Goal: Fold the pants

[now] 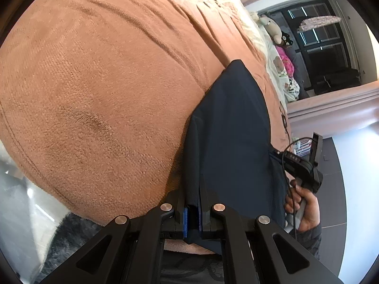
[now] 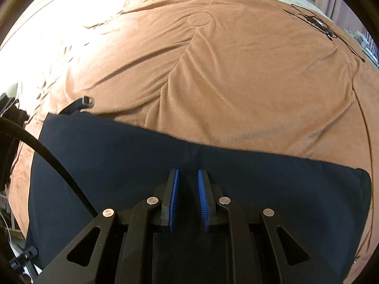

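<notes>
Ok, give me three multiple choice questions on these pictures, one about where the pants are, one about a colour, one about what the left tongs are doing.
1. Where do the pants lie?
A. on the blanket
B. on a chair
C. on the floor

2. What colour is the blanket?
A. green
B. white
C. orange-brown

3. How do the left tongs stand?
A. wide open over bare blanket
B. shut on the pants' edge
C. shut on a cable

Answers:
1 A, the dark cloth is spread flat over the blanket.
2 C, both views show an orange-brown fleece.
3 B, dark cloth runs between the blue pads with no gap.
</notes>
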Available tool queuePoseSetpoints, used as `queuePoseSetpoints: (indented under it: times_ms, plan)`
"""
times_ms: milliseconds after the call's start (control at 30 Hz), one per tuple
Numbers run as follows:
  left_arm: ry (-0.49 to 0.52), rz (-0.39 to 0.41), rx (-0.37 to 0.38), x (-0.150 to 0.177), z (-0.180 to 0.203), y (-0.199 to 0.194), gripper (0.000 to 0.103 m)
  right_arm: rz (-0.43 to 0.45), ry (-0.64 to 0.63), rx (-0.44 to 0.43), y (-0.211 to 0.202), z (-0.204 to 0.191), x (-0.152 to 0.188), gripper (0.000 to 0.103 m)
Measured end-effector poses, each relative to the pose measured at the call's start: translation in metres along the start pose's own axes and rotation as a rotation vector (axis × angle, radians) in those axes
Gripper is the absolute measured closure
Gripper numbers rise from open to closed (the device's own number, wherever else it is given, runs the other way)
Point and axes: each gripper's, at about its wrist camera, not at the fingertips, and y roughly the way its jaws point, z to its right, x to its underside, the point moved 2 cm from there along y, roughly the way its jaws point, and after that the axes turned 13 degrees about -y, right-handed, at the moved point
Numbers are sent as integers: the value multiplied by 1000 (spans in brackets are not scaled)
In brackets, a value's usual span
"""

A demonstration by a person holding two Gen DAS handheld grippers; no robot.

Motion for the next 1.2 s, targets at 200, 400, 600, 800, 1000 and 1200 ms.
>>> queuePoseSetpoints:
  times_ms: [200,400,600,800,1000,1200]
  plan:
    - [19,-3,-5,-3,2,-1,97,-23,-35,-27,-16,-15,27,89]
    - [23,-6,5,-3,1,-1,97,-23,-36,-70,-37,-26,55,89]
    - [26,-11,15,-4,1,-1,97,-27,-33,-107,-50,-38,81,89]
    - [22,-22,25,-5,-1,0,97,-19,1,-121,-61,-45,108,89]
    - [22,-31,31,-5,-1,1,97,-7,43,-150,-75,-48,139,89]
    - [24,-36,40,-5,-1,0,97,-25,18,-165,-82,-57,159,89]
